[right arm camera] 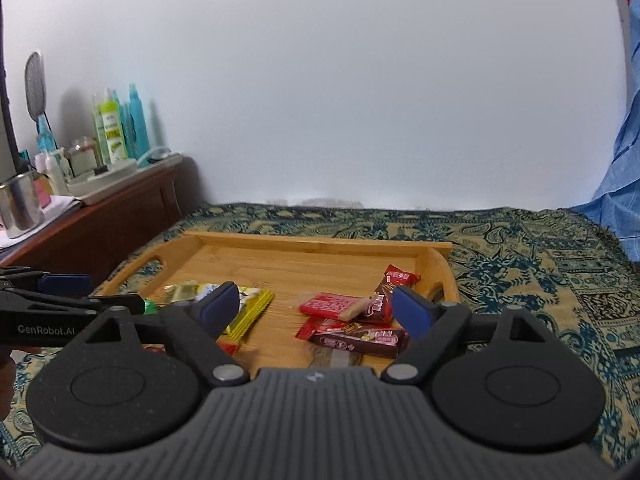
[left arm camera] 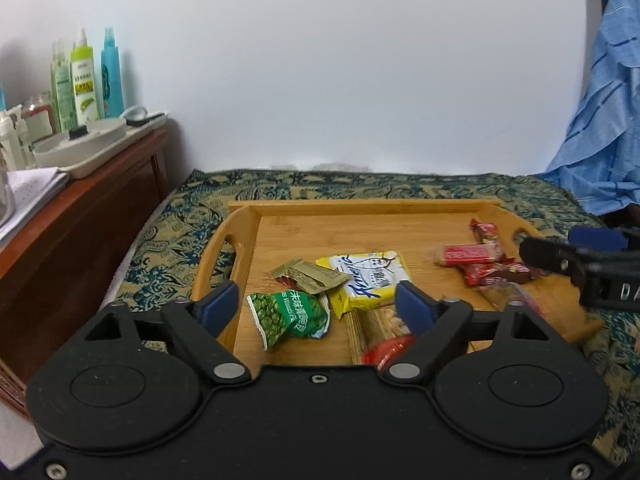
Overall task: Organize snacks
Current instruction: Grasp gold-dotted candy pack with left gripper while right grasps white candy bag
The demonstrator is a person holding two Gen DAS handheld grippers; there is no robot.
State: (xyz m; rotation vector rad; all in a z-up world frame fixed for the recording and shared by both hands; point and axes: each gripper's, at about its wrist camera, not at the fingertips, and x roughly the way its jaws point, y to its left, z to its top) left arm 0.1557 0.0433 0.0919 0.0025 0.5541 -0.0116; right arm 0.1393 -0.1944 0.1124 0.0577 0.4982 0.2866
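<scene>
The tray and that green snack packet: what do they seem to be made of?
The tray looks like bamboo or light wood with a smooth, satiny finish: pale grain strips show along its floor. The green snack packet looks like thin printed plastic film, glossy and crinkled, with shiny highlights on its folds.

My tongs (left arm camera: 316,308): matt black plastic w/ smooth blue pads (left arm camera: 218,304). Tray (left arm camera: 360,210): smooth pale wood. Snack wrappers (left arm camera: 290,314): glossy, crinkled foil/plastic. Bedspread (right arm camera: 520,248): woven patterned cloth.
</scene>
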